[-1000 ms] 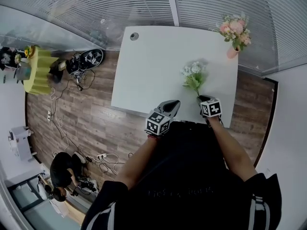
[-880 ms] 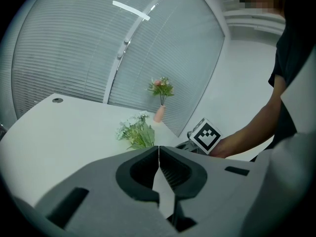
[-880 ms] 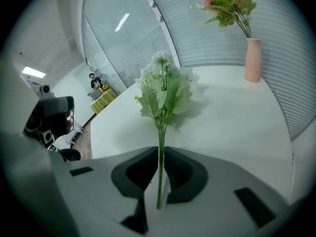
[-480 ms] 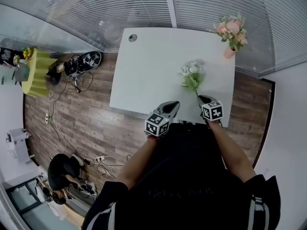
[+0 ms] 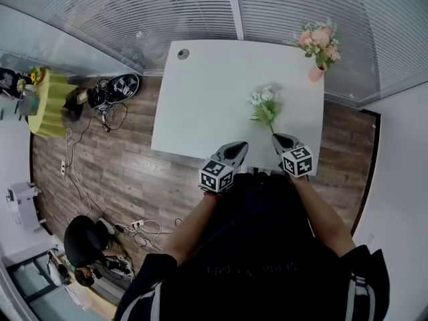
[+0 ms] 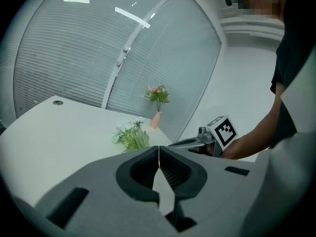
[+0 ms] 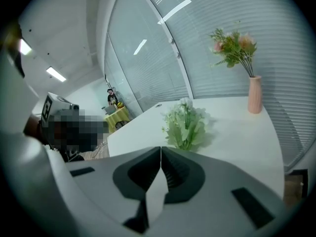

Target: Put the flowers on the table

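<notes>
A bunch of white flowers with green leaves (image 5: pixel 265 105) lies on the white table (image 5: pixel 200 92), right of its middle. In the right gripper view the bunch (image 7: pixel 186 125) rests just beyond the jaw tips. My right gripper (image 5: pixel 281 139) sits at the table's near edge, close behind the stem end. It is shut, its jaws touch, and nothing shows between them (image 7: pixel 161 149). To its left, my left gripper (image 5: pixel 236 150) hangs over the near edge, also shut with nothing in it (image 6: pixel 158 149). The left gripper view shows the flowers (image 6: pixel 129 136) and the right gripper (image 6: pixel 180 143).
A pink vase of pink flowers (image 5: pixel 316 47) stands at the table's far right corner. Slatted blinds run behind the table. On the wooden floor to the left are a yellow table (image 5: pixel 47 102), cables and a bag (image 5: pixel 117 87), and a crouching person (image 5: pixel 83 236).
My right gripper has drawn back a little toward me, away from the white flowers, which stay lying on the table. The left gripper has barely moved.
</notes>
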Demonstrator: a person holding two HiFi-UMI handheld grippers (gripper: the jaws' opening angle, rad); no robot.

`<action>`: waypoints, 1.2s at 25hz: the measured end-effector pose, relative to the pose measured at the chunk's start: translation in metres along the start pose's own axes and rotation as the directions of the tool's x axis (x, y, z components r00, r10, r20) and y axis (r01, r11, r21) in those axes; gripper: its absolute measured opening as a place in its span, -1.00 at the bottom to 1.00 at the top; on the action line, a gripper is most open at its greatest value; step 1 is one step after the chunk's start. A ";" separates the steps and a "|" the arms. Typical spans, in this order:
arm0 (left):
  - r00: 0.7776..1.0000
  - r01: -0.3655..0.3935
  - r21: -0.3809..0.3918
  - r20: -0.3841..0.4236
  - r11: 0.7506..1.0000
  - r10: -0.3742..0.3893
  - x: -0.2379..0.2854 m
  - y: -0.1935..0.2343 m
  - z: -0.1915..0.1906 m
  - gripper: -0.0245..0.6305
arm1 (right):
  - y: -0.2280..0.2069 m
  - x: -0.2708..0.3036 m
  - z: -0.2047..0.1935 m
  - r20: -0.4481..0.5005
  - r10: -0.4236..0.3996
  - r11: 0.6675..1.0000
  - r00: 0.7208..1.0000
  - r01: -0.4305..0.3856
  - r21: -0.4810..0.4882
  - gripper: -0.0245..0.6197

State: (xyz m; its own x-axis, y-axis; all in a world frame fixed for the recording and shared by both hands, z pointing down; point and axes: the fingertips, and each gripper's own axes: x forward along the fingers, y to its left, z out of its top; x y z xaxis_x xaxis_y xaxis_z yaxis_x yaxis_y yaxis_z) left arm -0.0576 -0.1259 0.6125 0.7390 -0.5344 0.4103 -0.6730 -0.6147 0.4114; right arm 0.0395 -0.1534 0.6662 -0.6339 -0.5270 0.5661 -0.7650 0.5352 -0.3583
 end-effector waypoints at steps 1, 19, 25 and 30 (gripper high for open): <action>1.000 0.001 -0.001 0.008 1.000 -0.001 -0.001 -0.001 0.002 -0.86 | 0.002 -0.002 0.002 0.009 0.004 1.000 1.000 -0.004 -0.005 -0.82; 0.983 0.067 0.116 0.164 0.991 -0.086 -0.032 -0.050 0.079 -0.86 | 0.059 -0.089 0.083 0.287 0.069 0.998 0.955 -0.070 -0.008 -0.82; 0.978 0.077 0.150 0.182 0.986 -0.104 -0.045 -0.062 0.088 -0.86 | 0.078 -0.114 0.097 0.335 0.081 0.997 0.939 -0.070 -0.044 -0.82; 0.968 0.067 0.164 0.228 0.984 -0.104 -0.056 -0.069 0.098 -0.86 | 0.088 -0.126 0.104 0.368 0.089 0.996 0.926 -0.073 -0.057 -0.82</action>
State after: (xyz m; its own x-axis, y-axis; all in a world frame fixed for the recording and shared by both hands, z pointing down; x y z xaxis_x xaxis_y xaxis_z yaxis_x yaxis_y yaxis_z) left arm -0.0497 -0.1107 0.4812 0.7925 -0.5860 0.1690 -0.6078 -0.7356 0.2991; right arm 0.0406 -0.1087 0.4857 -0.6966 -0.6831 0.2193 -0.7090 0.6089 -0.3558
